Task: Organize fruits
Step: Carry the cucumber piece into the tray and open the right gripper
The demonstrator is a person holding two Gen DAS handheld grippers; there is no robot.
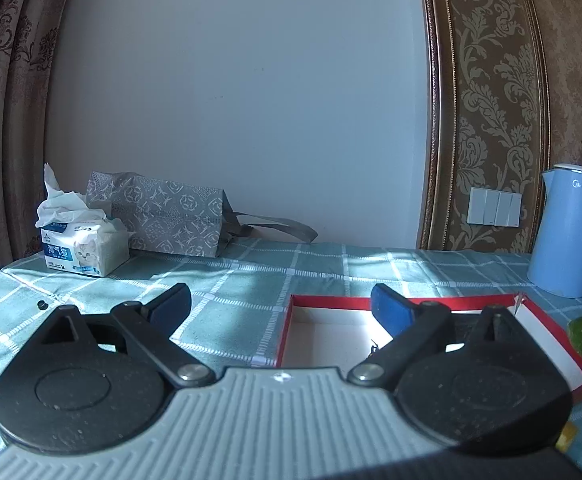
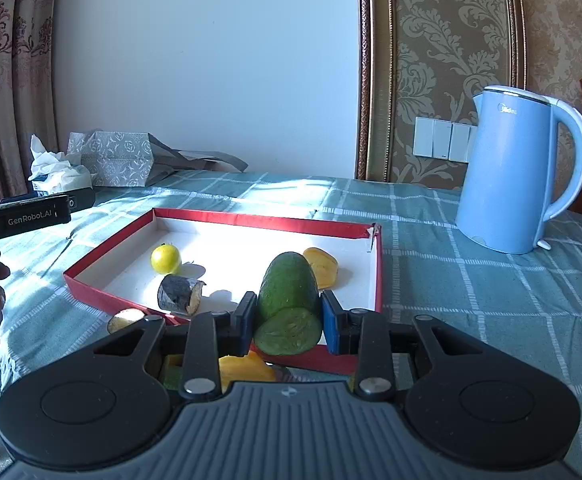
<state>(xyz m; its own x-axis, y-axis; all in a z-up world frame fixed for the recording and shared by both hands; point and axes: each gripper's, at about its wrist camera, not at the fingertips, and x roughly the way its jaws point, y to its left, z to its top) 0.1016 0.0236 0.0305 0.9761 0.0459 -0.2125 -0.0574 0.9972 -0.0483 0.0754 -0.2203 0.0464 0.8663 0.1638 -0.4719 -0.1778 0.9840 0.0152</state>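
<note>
Two fingers of the right gripper (image 2: 289,318) clamp a green cucumber piece (image 2: 289,300) at its cut end, low in the frame's centre, above the near wall of the red box (image 2: 227,216). It looks firm, fairly heavy and smooth-skinned, probably slick where cut, so a hold across the middle of its body seems safest. The left gripper (image 1: 281,306) stands wide apart with nothing between its fingers, over the box's left corner. Inside the box lie a yellow-green round fruit (image 2: 165,259), a dark cut piece (image 2: 179,294) and a yellow piece (image 2: 322,266). Another dark piece (image 2: 126,317) and a yellow fruit (image 2: 247,368) remain on the worktop (image 2: 471,300) at lower left.
</note>
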